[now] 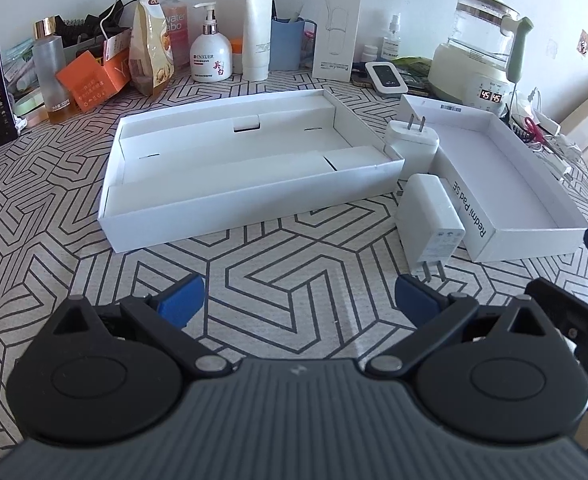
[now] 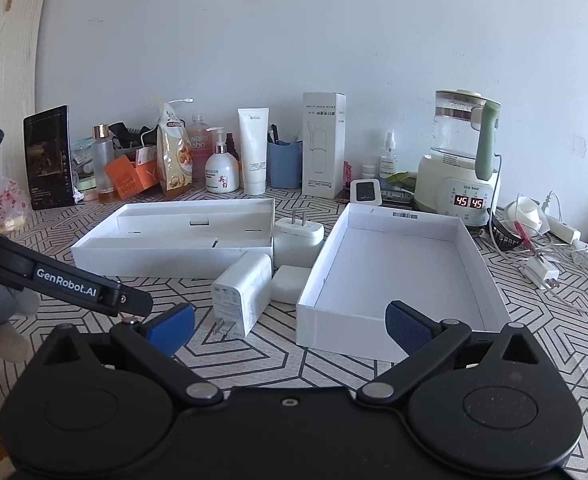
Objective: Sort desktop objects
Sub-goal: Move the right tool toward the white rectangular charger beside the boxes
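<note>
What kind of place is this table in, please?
Probably a home, on a table used for everything: toiletries such as a pump bottle, an electric kettle, and phone chargers between two open white boxes.

Two open white boxes on the patterned table: the compartmented tray (image 2: 174,236) and the plain lid (image 2: 398,276). Three white chargers between them (two with prongs showing): one upright (image 2: 298,238), one lying (image 2: 240,294), one small flat block (image 2: 290,284). Along the wall, one pump bottle (image 2: 222,170), one tube (image 2: 253,150), one tall carton (image 2: 323,144), one blue cup (image 2: 285,164), one kettle (image 2: 464,160), one snack bag (image 2: 175,152).
</note>
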